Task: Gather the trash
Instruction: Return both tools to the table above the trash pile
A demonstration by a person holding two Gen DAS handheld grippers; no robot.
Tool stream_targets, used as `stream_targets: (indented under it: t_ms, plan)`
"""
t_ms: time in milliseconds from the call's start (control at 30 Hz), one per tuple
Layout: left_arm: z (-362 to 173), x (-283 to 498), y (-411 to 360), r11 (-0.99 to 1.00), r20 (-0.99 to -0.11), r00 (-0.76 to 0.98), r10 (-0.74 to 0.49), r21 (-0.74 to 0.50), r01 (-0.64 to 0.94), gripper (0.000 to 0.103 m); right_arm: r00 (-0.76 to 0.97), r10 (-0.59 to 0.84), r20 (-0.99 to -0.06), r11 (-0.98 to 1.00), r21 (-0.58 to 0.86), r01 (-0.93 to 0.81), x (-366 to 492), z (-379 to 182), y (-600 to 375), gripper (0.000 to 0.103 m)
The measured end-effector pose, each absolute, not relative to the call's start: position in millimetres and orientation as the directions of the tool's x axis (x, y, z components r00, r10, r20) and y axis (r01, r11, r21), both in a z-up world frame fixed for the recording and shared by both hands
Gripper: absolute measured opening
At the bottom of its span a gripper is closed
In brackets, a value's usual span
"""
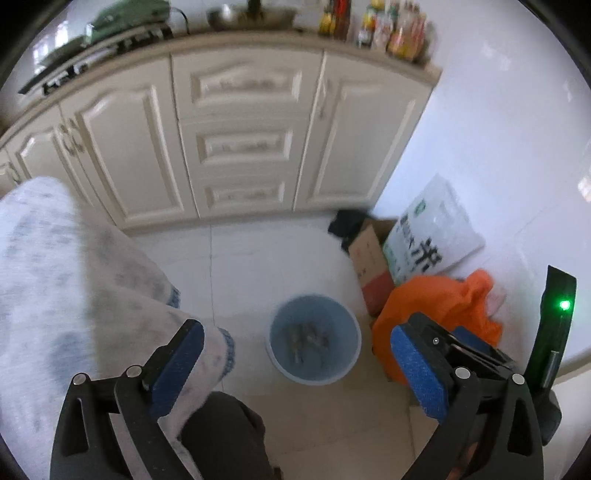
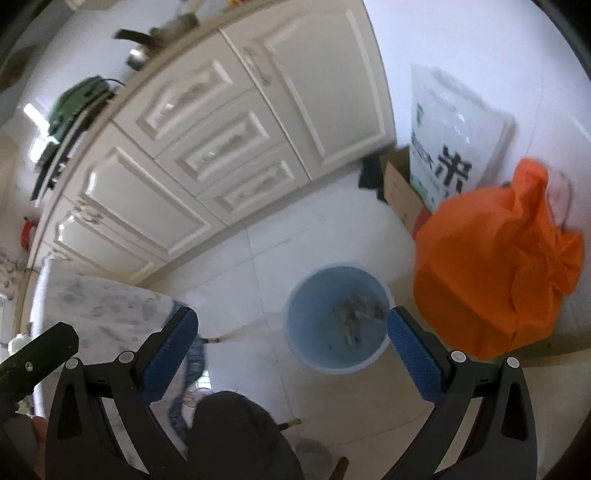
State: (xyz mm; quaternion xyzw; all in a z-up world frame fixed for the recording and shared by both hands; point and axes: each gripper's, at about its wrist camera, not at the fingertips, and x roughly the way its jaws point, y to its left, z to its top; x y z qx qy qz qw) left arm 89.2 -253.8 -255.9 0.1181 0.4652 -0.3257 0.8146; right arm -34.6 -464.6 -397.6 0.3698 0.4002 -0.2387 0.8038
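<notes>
Trash (image 2: pixel 352 314) in bucket (image 2: pixel 295 314) (blue)

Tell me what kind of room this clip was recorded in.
Most likely a home kitchen. Cream cabinets with drawers run under a countertop carrying a gas stove and a row of sauce bottles. On the tiled floor stand a blue bucket with scraps inside and a rice sack.

A pale tiled floor (image 2: pixel 258 258) is seen beyond the tongs. A blue bucket (image 2: pixel 338 317) stands on it, ahead of the tips and nearer the right-hand finger, with scraps lying inside. Further right, an orange bag (image 2: pixel 491 273) is set on the floor, and beyond it a cardboard box (image 2: pixel 400 195) and a white printed sack (image 2: pixel 454 129).
</notes>
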Motion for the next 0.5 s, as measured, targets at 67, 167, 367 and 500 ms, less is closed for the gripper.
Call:
stream_targets:
  t_ms: [67,167,367,500]
  plan:
    - [-232,76,-221,0.767,-0.807,0.39,-0.444,-0.118,0.63,0.102,0.588,-0.109,-0.801,0.644,0.394,0.656,-30,-374,-449,0.103]
    - [-207,58,-173,0.781,-0.764,0.449,-0.463,-0.112,0.614,0.102,0.63,-0.132,-0.766,0.691,0.385,0.613,-20,-336,-421,0.103]
    - [-168,30,-72,0.796,-0.67,0.545,-0.504,-0.116,0.593,0.102,0.691,-0.162,-0.705,0.775,0.343,0.532,-4,-278,-368,0.103]
    - [-151,9,-13,0.835,-0.608,0.637,-0.473,-0.08,0.544,0.102,0.738,-0.156,-0.656,0.836,0.311,0.453,9,-241,-325,0.103]
